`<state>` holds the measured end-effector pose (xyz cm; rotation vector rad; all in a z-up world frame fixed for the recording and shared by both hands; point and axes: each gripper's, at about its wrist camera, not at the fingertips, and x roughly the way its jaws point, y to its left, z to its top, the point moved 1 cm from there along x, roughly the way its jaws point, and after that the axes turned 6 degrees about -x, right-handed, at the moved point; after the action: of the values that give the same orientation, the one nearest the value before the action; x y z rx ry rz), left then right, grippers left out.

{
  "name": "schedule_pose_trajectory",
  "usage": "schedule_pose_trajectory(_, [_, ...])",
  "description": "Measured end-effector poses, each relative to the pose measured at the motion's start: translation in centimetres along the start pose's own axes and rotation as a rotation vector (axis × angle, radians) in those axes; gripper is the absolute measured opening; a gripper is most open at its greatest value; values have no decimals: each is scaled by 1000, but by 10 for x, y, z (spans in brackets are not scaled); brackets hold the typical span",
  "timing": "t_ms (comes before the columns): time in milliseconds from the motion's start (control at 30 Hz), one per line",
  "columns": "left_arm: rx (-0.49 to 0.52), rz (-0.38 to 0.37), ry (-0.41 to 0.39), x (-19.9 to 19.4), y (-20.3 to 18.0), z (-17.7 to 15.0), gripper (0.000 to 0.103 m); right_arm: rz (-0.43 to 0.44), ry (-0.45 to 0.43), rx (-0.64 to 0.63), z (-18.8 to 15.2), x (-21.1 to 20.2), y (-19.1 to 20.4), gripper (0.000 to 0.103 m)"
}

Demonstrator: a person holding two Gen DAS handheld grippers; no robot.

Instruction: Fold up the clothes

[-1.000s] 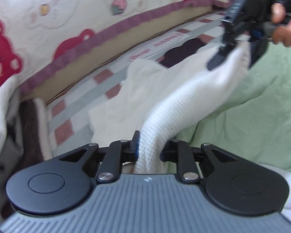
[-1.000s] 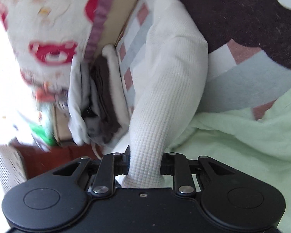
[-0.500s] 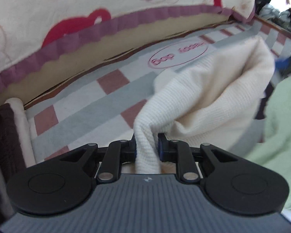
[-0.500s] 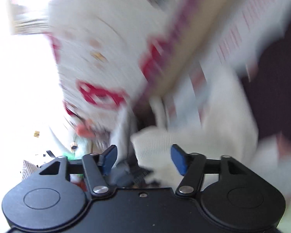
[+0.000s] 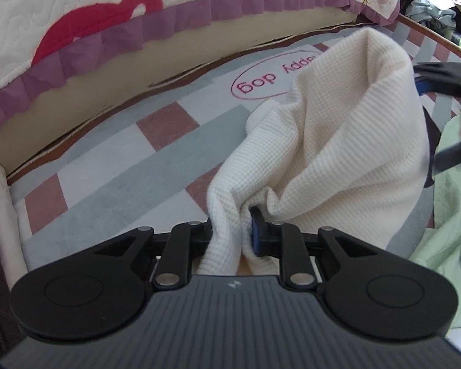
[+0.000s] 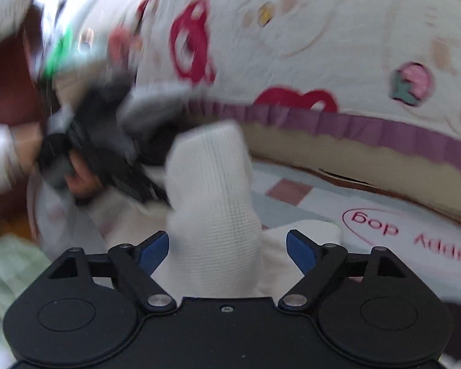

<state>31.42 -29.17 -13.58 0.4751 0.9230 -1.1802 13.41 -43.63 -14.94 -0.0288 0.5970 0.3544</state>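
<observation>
Left gripper (image 5: 232,230): jaws clamped on a bunched fold of the white garment (image 5: 338,141), lifted above the checked mat (image 5: 113,166). Right gripper (image 6: 227,246): jaws wide, cloth between them ungripped.

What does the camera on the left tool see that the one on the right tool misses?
Only the left view shows its own tool pinching the white knit garment, plus green cloth at the right edge. Only the right view shows its own tool open around the garment, a hand gripping the other tool, and a strawberry print. Both show the garment, checked mat and purple-frilled quilt.
</observation>
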Motion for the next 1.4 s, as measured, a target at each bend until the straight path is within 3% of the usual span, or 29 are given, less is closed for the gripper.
schedule_pose_trajectory(67, [-10, -3, -22, -3, 1, 4, 19, 14, 8, 68, 6, 12, -8, 60])
schedule_pose_trajectory(133, [-55, 59, -51, -6, 4, 8, 22, 10, 12, 206, 7, 20, -25, 49])
schedule_pose_trajectory(200, [-169, 86, -143, -19, 11, 11, 25, -35, 21, 417, -1, 26, -52, 48])
schedule_pose_trajectory(300, [-328, 37, -289, -37, 20, 6, 37, -41, 89, 603, -18, 41, -81, 50])
schedule_pose_trajectory(333, [-329, 54, -299, -37, 20, 2, 44, -40, 115, 660, -24, 47, -90, 55])
schedule_pose_trajectory(400, [-308, 100, -302, -33, 18, -5, 44, -29, 119, 736, -34, 51, -100, 62])
schedule_pose_trajectory(467, [-286, 147, -305, -30, 17, -13, 44, -11, 96, 788, -41, 52, -105, 62])
schedule_pose_trajectory(567, [-251, 158, -281, -21, 14, -27, 44, -47, 64, 738, -39, 49, -99, 63])
schedule_pose_trajectory(667, [-176, 219, -209, -3, 3, -40, 44, -198, -13, 525, -17, 29, -75, 66])
schedule_pose_trajectory(733, [-154, 250, -182, 6, -1, -45, 44, -322, -115, 301, 2, 8, -48, 65])
schedule_pose_trajectory(767, [-165, 256, -185, 7, 0, -46, 44, -354, -142, 175, 10, 2, -33, 60])
schedule_pose_trajectory(800, [-176, 262, -188, 8, 0, -46, 44, -373, -159, 48, 18, -1, -19, 41])
schedule_pose_trajectory(833, [-186, 268, -192, 9, 1, -46, 44, -384, -153, -59, 23, 0, -6, 32])
schedule_pose_trajectory(900, [-208, 280, -198, 11, 2, -47, 44, -386, -114, -238, 29, 7, 16, 33])
schedule_pose_trajectory(967, [-229, 292, -205, 13, 3, -47, 42, -384, -55, -323, 26, 25, 22, 30])
schedule_pose_trajectory(1033, [-222, 274, -245, 6, -1, -40, 42, -400, 31, -278, 18, 48, 4, 30])
schedule_pose_trajectory(1133, [-175, 206, -312, -6, -14, -27, 44, -386, 112, -76, -5, 72, -37, 30])
schedule_pose_trajectory(1233, [-107, 154, -317, -5, -31, -17, 44, -332, 77, 180, -17, 72, -71, 32])
schedule_pose_trajectory(1333, [-87, 155, -235, 15, -37, -9, 44, -311, 83, 227, -18, 73, -78, 33])
schedule_pose_trajectory(1400, [-117, 209, -156, 36, -29, -4, 44, -306, 86, 252, -20, 70, -77, 33])
